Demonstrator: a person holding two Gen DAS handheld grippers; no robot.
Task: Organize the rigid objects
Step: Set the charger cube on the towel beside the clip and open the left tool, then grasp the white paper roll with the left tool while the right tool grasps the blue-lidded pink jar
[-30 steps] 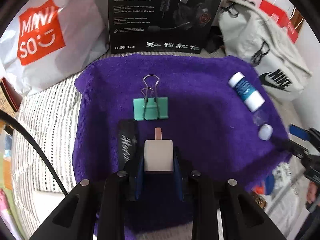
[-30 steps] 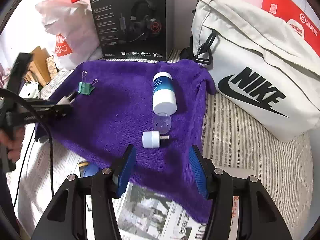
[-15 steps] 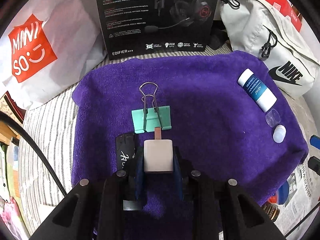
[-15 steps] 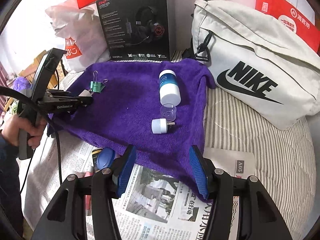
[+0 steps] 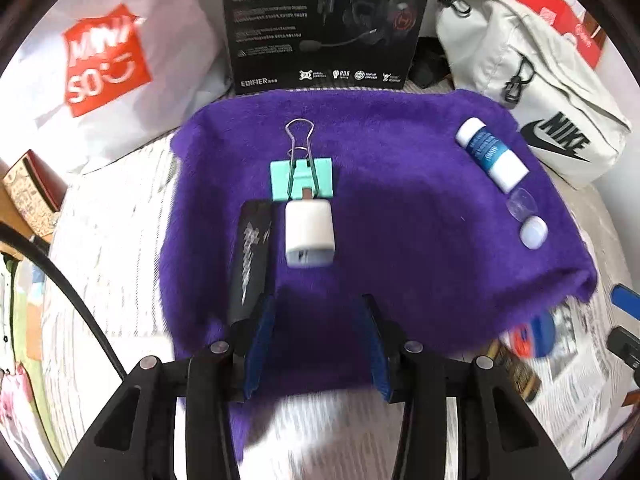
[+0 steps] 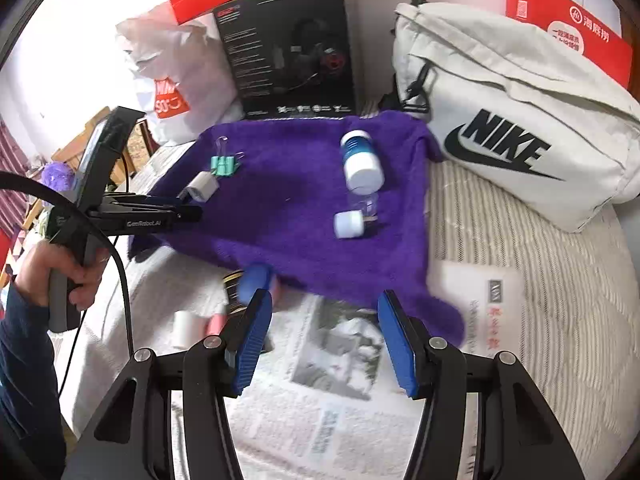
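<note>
- The left tool [image 5: 318,344] has its blue-padded jaws spread wide with nothing between them, above the near part of a purple fleece towel [image 5: 400,208].
- A white square plug-in charger [image 5: 309,235] lies on the towel just ahead of that tool, its metal prong touching or overlapping a mint-green binder clip with wire handles [image 5: 302,178].
- A flat black bar with silver lettering [image 5: 251,256] lies just beside the charger on its left; its near end reaches the tool's left finger.
- Well apart on the towel's right side lies a white and blue plastic bottle [image 5: 491,154]; below it sit a clear plastic cap [image 5: 521,204] and a small white round plug adapter [image 5: 533,232], close together.
- The right tool [image 6: 325,340] is also wide and empty, hovering over a spread newspaper [image 6: 340,400] at the towel's near edge.
- A blurred blue-capped thing [image 6: 256,282] and a small white cylinder [image 6: 183,328] lie beside the right tool's left finger; what they are cannot be told.
- The towel rests on a bed with grey-striped bedding [image 6: 520,248].
- Behind it stand a black headset box [image 5: 326,24], a white Miniso shopping bag [image 5: 108,64], a cream Nike bag [image 6: 512,120] and red cartons [image 6: 568,28].
</note>
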